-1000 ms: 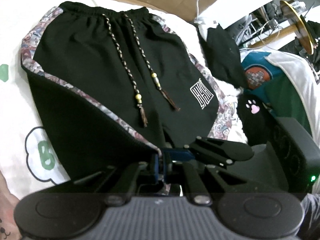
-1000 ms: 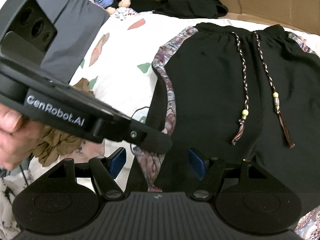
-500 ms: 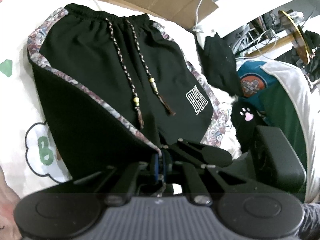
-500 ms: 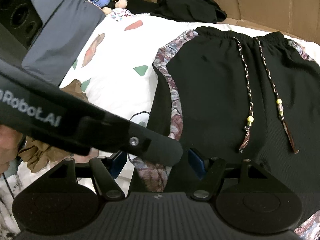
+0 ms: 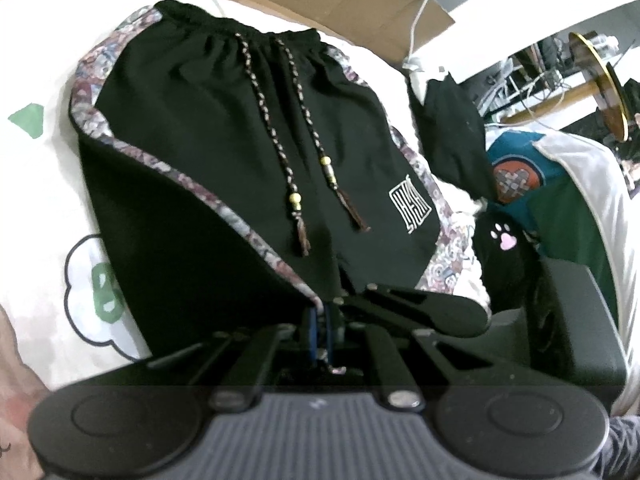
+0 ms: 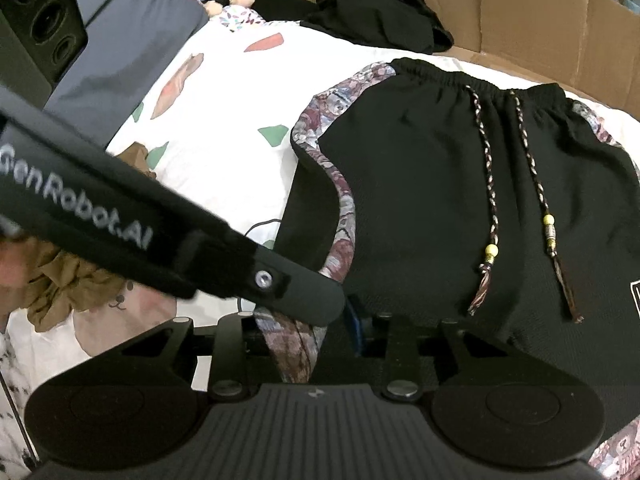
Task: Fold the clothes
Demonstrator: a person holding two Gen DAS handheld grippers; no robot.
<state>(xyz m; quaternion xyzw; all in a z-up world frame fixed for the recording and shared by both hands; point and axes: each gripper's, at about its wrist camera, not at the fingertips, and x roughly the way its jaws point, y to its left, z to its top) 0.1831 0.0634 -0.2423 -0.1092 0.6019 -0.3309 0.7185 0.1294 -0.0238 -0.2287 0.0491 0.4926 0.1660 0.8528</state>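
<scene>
I have one pair of black shorts (image 5: 224, 152) spread flat on the bed (image 5: 36, 184), waistband toward the far edge where the cardboard (image 6: 520, 12) stands, legs toward me. My left gripper (image 5: 320, 332) is clenched on the hem of one leg, at its patterned side stripe (image 5: 224, 204), near the bed's near edge. My right gripper (image 6: 304, 332) is closing with the same hem between its pads, just beside the left one, though I cannot tell whether they press the cloth yet (the left gripper's body crosses the view).

To do this fold well, I judge I should let the right pads seat fully on the hem before lifting, then raise both corners together and keep the edge taut, so the leg lays over evenly.

Counting down in size: one bed, one pair of shorts, two grippers, two drawstring cords (image 6: 492, 184), two yellow beads (image 5: 295, 200).
</scene>
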